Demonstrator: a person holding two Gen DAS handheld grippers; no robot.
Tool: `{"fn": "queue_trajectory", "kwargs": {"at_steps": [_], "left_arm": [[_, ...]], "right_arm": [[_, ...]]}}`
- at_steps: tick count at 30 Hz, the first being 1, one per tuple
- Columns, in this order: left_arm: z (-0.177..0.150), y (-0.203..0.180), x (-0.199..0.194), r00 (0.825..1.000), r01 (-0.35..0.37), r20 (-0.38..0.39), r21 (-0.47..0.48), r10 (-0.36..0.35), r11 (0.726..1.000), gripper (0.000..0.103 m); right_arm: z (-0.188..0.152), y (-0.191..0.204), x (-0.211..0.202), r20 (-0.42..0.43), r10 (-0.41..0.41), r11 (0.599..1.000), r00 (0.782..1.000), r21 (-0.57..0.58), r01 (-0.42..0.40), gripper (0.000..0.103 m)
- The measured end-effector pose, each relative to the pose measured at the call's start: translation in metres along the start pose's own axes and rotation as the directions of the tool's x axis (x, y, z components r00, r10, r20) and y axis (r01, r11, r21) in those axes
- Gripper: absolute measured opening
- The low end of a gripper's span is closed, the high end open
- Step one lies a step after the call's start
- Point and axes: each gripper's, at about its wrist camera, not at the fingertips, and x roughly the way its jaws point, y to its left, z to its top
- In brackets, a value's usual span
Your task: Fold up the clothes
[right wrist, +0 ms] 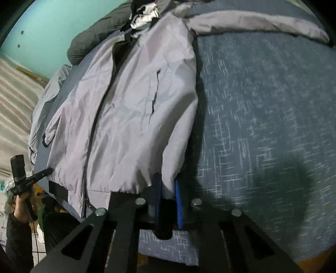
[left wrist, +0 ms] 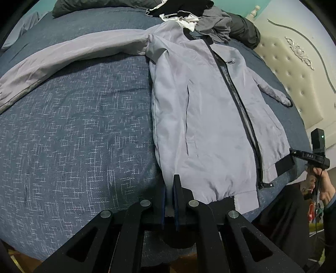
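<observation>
Pinching the hem of the jacket [left wrist: 210,105] on either side of its zip [left wrist: 237,100], you had the left gripper [left wrist: 169,195] and right gripper [right wrist: 168,189] with fingers [left wrist: 177,189] narrowed onto cloth, apparently so the body, spread front-up on the bed [left wrist: 84,126], could lift evenly into a fold.

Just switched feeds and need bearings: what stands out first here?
A light grey zip jacket lies spread across the blue patterned bedspread, one sleeve stretched out sideways. The left gripper and right gripper each pinch its hem. A clothes heap sits beyond the collar.
</observation>
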Motion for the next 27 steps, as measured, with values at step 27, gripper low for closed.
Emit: {"fn": "queue_trajectory", "kwargs": {"at_steps": [27], "left_arm": [[-0.012,-0.038,-0.001,0.997,0.021,-0.070,0.042,-0.018,0.999,0.020]], "right_arm": [[0.003,-0.014,-0.051,-0.010,-0.273,0.957,0.962,-0.102,0.270,0.019]]}}
